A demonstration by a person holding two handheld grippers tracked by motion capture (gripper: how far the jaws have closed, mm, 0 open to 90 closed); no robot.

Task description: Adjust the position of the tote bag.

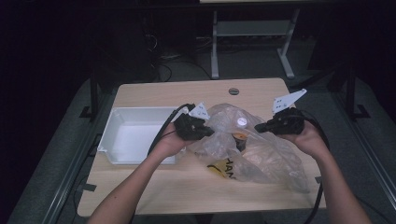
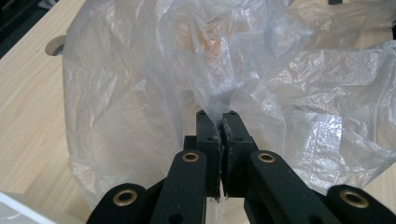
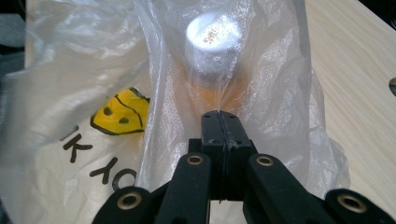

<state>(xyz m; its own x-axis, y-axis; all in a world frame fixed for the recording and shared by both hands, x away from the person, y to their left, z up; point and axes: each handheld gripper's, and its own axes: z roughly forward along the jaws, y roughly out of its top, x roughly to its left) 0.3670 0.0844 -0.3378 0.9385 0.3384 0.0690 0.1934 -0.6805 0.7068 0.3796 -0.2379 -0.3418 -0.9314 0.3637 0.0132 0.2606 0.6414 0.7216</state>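
The plastic bag (image 1: 254, 151) is pinched on both sides mid-worktop: left gripper (image 2: 219, 122) and right gripper (image 3: 219, 116) clamped on film. The white tray (image 1: 122, 122) is parked at the left edge.

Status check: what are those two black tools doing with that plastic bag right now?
Left tool and right tool shut on plastic bag. White-capped bottle inside. White bin beside.

My high view is dim and grainy; the room beyond the pale wooden surface (image 1: 261, 93) falls to near black. A glare spot sits on the crumpled clear plastic bag (image 1: 243, 122). Both gripper views are far brighter and evenly lit. In the right gripper view, the white-capped orange bottle (image 3: 212, 35) looks soft through the film.
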